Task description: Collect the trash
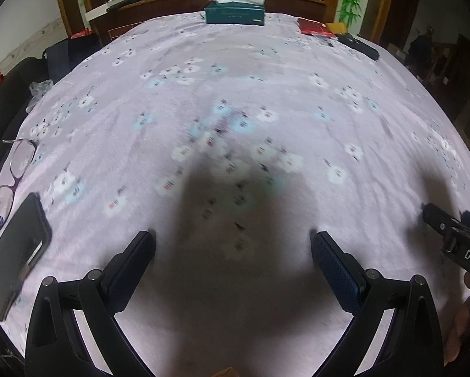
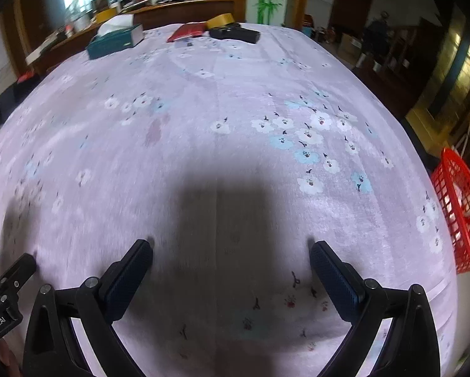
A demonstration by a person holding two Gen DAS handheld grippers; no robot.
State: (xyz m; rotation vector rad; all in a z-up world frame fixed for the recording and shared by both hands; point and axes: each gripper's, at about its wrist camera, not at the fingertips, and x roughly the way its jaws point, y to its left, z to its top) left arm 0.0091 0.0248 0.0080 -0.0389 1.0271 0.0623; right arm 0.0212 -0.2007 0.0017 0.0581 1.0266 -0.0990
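Both grippers hover low over a table covered with a pale lilac flowered cloth [image 1: 235,72]. My left gripper [image 1: 233,240] is open with only cloth between its fingers. My right gripper [image 2: 231,248] is open too and holds nothing. The right gripper's tip shows at the right edge of the left wrist view, and the left gripper's body at the lower left of the right wrist view. A red mesh basket [image 2: 461,210] stands off the table's right edge with something pale inside. A crumpled clear plastic bag [image 1: 40,88] lies beyond the table's left edge.
Eyeglasses [image 1: 11,176] and a black phone [image 1: 16,251] lie at the near left. At the far end sit a teal tissue box [image 1: 235,11], a red packet [image 1: 315,26], a yellow tape roll [image 2: 220,20] and a black case [image 2: 235,34]. A cluttered wooden counter stands behind.
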